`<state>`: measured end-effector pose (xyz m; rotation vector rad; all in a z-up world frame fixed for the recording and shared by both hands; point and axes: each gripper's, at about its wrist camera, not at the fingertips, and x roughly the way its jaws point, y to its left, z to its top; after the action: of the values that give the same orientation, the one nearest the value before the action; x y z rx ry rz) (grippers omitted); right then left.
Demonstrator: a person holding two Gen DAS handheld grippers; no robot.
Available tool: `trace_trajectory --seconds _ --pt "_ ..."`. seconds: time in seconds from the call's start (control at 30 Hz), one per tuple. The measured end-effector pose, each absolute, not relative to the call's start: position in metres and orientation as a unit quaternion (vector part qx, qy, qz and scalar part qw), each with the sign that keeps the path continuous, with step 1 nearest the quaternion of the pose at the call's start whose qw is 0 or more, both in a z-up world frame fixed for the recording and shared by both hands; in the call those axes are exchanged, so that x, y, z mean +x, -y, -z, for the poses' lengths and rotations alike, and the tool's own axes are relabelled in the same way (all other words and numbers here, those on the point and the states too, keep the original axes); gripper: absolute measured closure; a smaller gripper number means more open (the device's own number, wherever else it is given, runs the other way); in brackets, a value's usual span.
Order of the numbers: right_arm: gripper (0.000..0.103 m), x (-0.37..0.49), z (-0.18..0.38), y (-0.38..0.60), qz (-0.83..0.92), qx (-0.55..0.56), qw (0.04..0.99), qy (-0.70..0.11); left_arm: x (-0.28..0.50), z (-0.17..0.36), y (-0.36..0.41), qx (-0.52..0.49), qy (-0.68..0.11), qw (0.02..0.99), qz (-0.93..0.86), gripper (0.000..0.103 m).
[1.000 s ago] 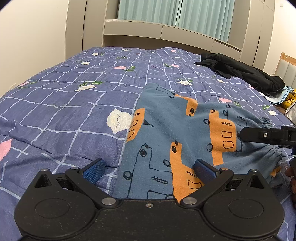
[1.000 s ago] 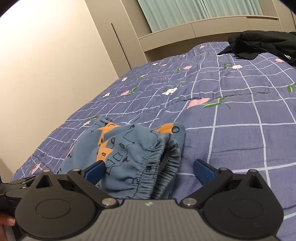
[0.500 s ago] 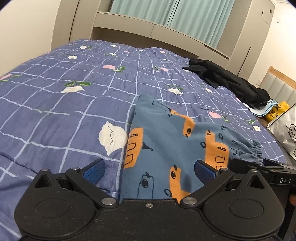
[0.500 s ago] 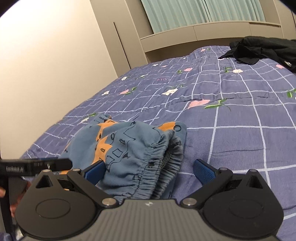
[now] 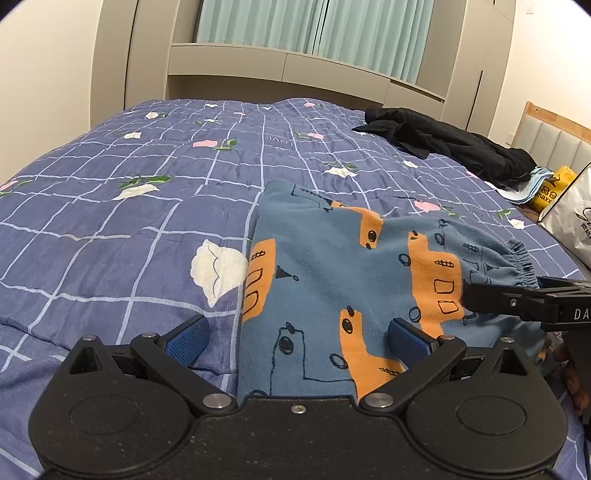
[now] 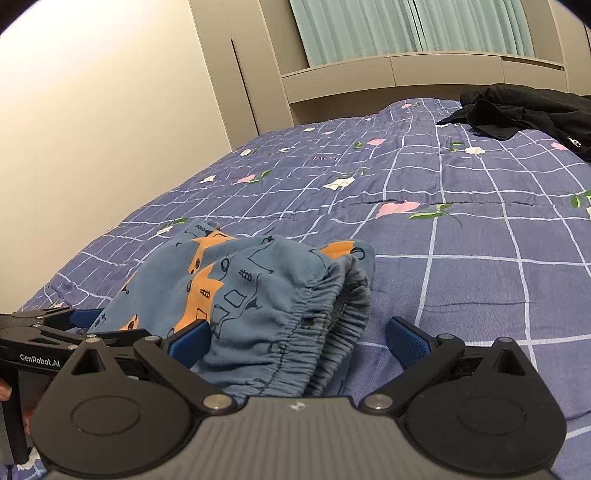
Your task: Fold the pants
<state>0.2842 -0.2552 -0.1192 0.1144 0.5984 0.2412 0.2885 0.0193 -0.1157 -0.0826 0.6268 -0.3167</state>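
- Left wrist view shows the left gripper [image 5: 297, 338] low over the bed [image 5: 110, 221], its blue-padded fingers [image 5: 188, 338] spread wide with nothing pinched
- Between those fingers lies the near edge of the pants [image 5: 332, 266], blue with orange vehicle prints, folded into a flat stack on the quilt
- One pad sits over bare quilt just left of the pants, the other over the cloth itself
- From the right edge of that view the right gripper [image 5: 517, 301] reaches in at the gathered waistband end of the pants
- Right wrist view has the right gripper [image 6: 297, 341] also spread wide, the elastic waistband [image 6: 317, 332] bunched between its pads, nothing clamped
- Layers of the waistband are stacked and slightly gaping toward this camera
- At the lower left of the right wrist view the left gripper [image 6: 55, 325] lies beside the far end of the pants, with part of a hand [image 6: 5, 391] behind it
- A black garment [image 5: 443, 147] lies heaped far up the bed, well apart from the pants
- A yellow bag [image 5: 550, 190] and a white bag [image 5: 572, 218] sit at the right side of the bed
- Pale green curtains [image 5: 314, 29] hang behind the beige shelf at the head
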Motion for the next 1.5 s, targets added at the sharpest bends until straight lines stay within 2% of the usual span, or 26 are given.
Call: trace_trajectory --seconds 0.6,0.7,0.77,0.8,0.83,0.93,1.1,1.17,1.23,1.4,1.5 --pt "0.001 0.283 0.119 0.264 -0.128 0.082 0.947 -0.281 0.289 0.114 -0.020 -0.043 -0.307 0.938 0.157 0.000" --pt "0.007 0.282 0.118 0.268 -0.127 0.096 0.947 -0.279 0.289 0.109 -0.023 -0.061 -0.313 0.935 0.155 0.001" --pt "0.014 0.280 0.117 0.271 -0.128 0.105 0.947 -0.276 0.287 0.106 -0.024 -0.073 -0.317 0.933 0.151 0.001" --pt "0.021 0.279 0.116 0.273 -0.131 0.109 0.946 -0.274 0.286 0.105 -0.024 -0.079 -0.319 0.933 0.149 0.002" --pt "0.028 0.279 0.116 0.273 -0.134 0.113 0.945 -0.275 0.285 0.104 -0.025 -0.085 -0.321 0.932 0.147 0.004" --pt "0.034 0.277 0.114 0.272 -0.138 0.112 0.943 -0.281 0.283 0.102 -0.025 -0.096 -0.329 0.928 0.146 0.013" --pt "0.036 0.275 0.111 0.270 -0.136 0.118 0.939 -0.292 0.286 0.100 -0.033 -0.137 -0.351 0.916 0.140 0.033" --pt "0.036 0.274 0.110 0.272 -0.136 0.133 0.936 -0.296 0.288 0.099 -0.036 -0.147 -0.361 0.912 0.123 0.046" --pt "0.038 0.273 0.110 0.274 -0.134 0.142 0.934 -0.299 0.291 0.097 -0.040 -0.157 -0.372 0.908 0.115 0.048" --pt "0.052 0.271 0.109 0.272 -0.122 0.147 0.934 -0.303 0.293 0.092 -0.037 -0.158 -0.384 0.904 0.103 0.056" --pt "0.057 0.270 0.108 0.272 -0.117 0.153 0.932 -0.306 0.291 0.090 -0.036 -0.154 -0.382 0.906 0.097 0.064"
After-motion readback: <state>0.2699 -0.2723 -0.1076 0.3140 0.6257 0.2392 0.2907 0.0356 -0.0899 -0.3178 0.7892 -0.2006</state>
